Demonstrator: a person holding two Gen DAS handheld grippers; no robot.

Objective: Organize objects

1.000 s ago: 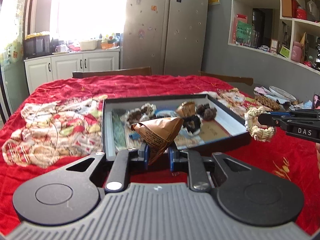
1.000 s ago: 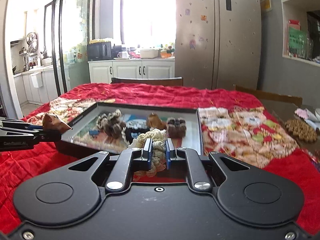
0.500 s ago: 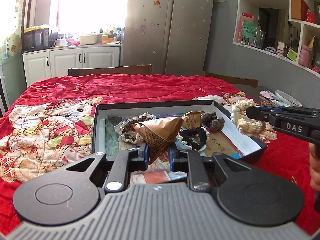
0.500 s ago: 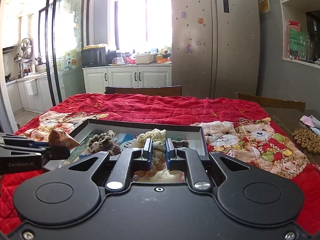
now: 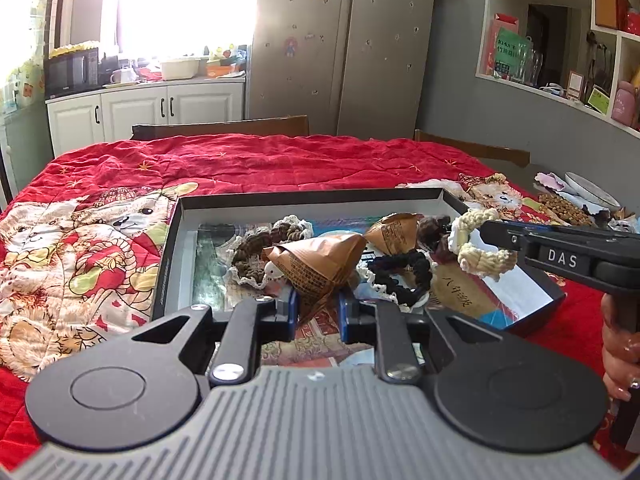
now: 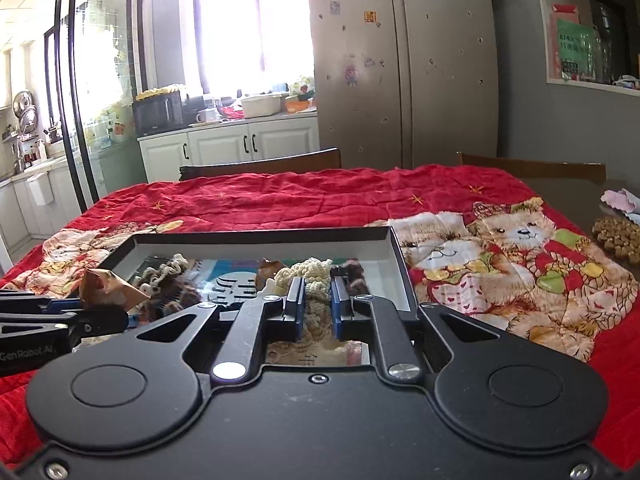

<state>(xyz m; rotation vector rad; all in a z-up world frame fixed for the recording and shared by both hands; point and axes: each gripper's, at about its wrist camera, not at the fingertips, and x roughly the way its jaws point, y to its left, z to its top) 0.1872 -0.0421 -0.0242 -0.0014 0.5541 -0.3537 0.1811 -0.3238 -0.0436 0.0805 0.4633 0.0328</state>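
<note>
A shallow black box (image 5: 168, 256) (image 6: 400, 264) lies on the red bear-print cloth (image 5: 80, 248). Inside it are a brown crochet piece (image 5: 256, 248), a black scrunchie (image 5: 400, 266) and a second brown paper pyramid (image 5: 394, 228). My left gripper (image 5: 318, 304) is shut on a brown paper pyramid packet (image 5: 316, 260) above the box's near part. In the right wrist view that packet (image 6: 106, 286) shows at the left. My right gripper (image 6: 318, 304) is shut on a cream crochet scrunchie (image 6: 312, 272), held over the box; the left wrist view shows the scrunchie (image 5: 480, 248) above the box's right side.
Brown pellets (image 5: 564, 208) (image 6: 618, 238) and a white dish (image 5: 588, 190) lie at the table's right end. Wooden chair backs (image 5: 220, 130) (image 6: 260, 166) stand behind the table. A person's hand (image 5: 620, 344) grips the right tool's handle.
Both grippers have moved forward over the box with their loads still held; the box now lies closer beneath them. The cream scrunchie has come in over the box's right side.
</note>
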